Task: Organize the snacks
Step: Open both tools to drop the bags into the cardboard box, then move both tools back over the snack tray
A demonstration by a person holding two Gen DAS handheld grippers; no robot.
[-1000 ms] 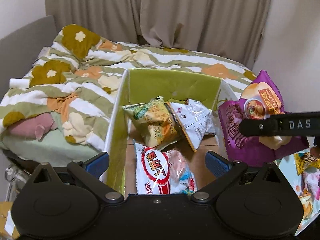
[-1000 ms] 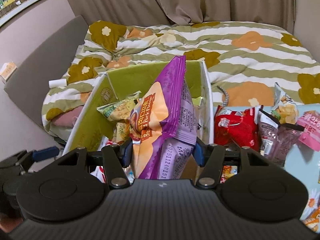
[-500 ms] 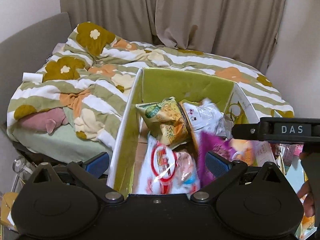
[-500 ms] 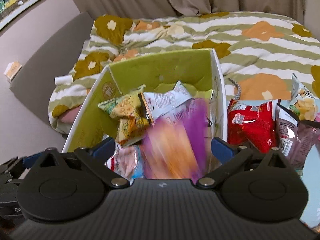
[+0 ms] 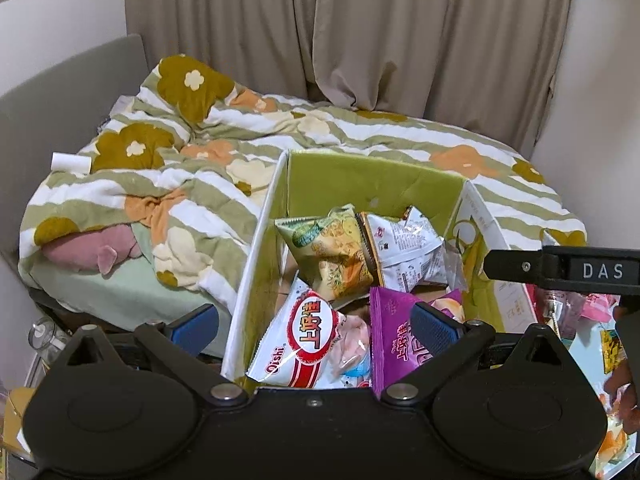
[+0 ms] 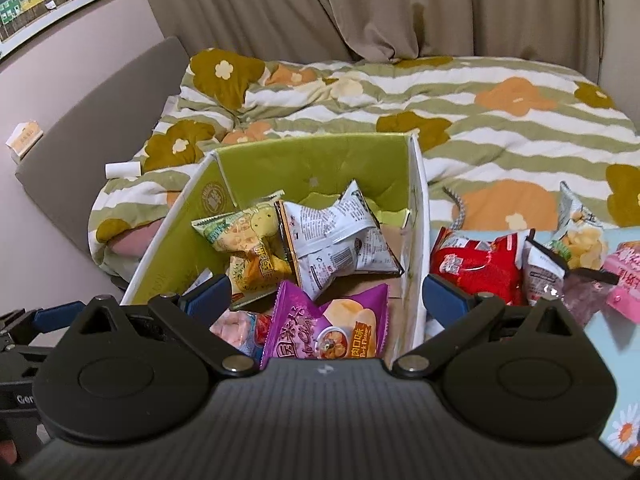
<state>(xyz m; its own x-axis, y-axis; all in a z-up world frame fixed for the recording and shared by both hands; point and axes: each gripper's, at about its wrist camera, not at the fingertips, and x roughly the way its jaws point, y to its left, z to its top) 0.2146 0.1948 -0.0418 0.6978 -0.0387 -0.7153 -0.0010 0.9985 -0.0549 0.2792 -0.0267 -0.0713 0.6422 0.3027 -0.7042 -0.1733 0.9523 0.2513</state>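
Green-lined cardboard box (image 5: 360, 184) sits mid-frame in both wrist views, against a bed with a flowered striped quilt (image 6: 500, 120). Left gripper (image 5: 314, 322) at the lower centre of its view, blue pads spread wide, holding nothing; its left pad lies outside the box's left wall, the right pad over the box interior. Right gripper (image 6: 326, 296) likewise spread and empty, its pads straddling the box's right wall. Inside the box: purple chip bag (image 6: 328, 332) lying flat at the near end, white-and-red bag (image 5: 308, 340) just left of it, yellow-green bag (image 5: 332, 252) and white printed bag (image 6: 340, 236) leaning together toward the far end. Right of the box in the right wrist view, outside it: red bag (image 6: 480, 268), pink packet (image 6: 624, 280), other snacks on a pale blue surface.
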